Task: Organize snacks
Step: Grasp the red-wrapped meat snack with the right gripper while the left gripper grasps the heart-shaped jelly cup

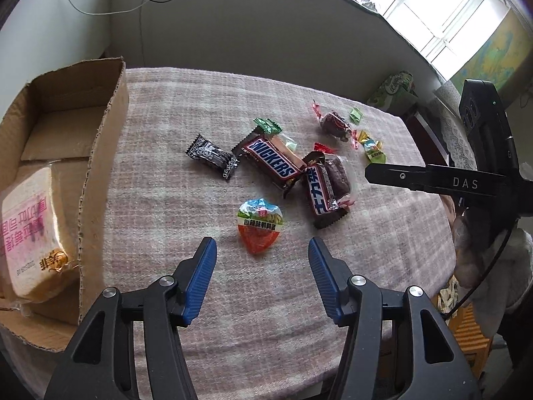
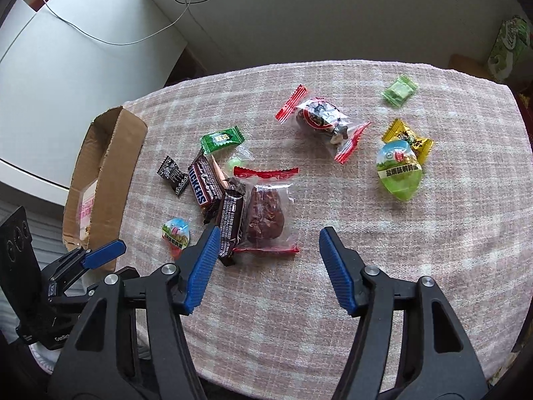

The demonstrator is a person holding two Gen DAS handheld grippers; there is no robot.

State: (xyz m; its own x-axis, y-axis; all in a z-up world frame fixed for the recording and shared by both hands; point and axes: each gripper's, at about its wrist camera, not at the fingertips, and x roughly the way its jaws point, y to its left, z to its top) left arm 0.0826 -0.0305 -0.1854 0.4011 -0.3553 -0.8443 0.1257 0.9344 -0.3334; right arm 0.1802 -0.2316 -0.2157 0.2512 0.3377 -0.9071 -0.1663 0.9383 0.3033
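Observation:
Snacks lie scattered on a pink checked tablecloth [image 1: 200, 106]. My left gripper [image 1: 261, 246] is open, and an orange egg-shaped packet [image 1: 260, 225] lies just ahead between its blue fingertips, untouched. Beyond it are two Snickers bars [image 1: 271, 161], a black candy [image 1: 213, 155] and a green candy [image 1: 268, 126]. My right gripper [image 2: 269, 235] is open over the near edge of a clear packet with a brown cake [image 2: 265, 213]; its left finger overlaps the dark Snickers bar [image 2: 230, 220]. A green egg packet [image 2: 399, 173] and a yellow candy [image 2: 409, 138] lie to the right.
An open cardboard box [image 1: 110, 126] stands at the table's left with a wrapped bread packet [image 1: 33, 226] inside. A red-ended packet [image 2: 321, 116] and a pale green candy [image 2: 399, 91] lie farther back. The table's edge runs close on the right, with a window beyond.

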